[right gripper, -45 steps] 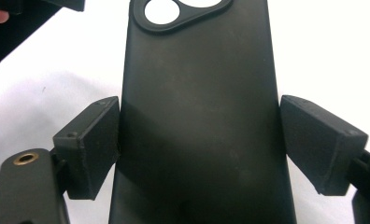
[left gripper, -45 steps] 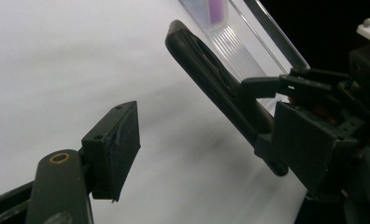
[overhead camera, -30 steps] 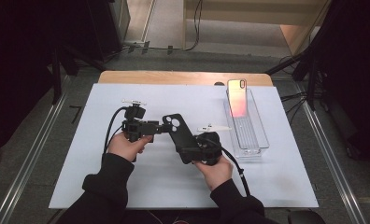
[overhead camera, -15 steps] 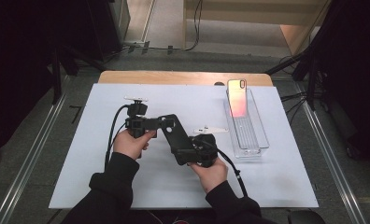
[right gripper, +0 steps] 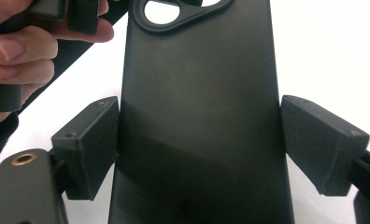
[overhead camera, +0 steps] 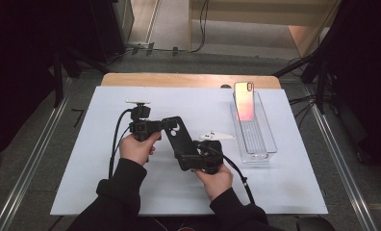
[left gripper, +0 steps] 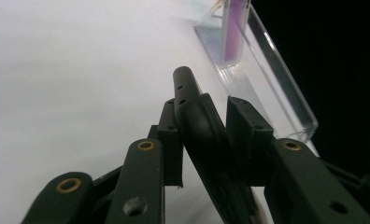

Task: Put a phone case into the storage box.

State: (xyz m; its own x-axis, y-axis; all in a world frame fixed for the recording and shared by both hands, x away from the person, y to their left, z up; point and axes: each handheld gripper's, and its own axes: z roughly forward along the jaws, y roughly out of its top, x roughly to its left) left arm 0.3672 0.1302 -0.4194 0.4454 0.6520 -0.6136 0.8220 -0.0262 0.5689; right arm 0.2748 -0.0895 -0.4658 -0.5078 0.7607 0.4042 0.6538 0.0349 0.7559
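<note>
The phone case (overhead camera: 180, 143) is black and smooth, with a rounded hole for the camera near its top end, and it is held up over the middle of the white table (overhead camera: 82, 187). The right gripper (overhead camera: 194, 161) clamps the case's lower end across its width, one pad on each long edge. The left gripper (overhead camera: 165, 126) comes in from 9 o'clock, and its jaws have just been closing on the case's top corner, which sits tight between its pads (left gripper: 171, 135).
</note>
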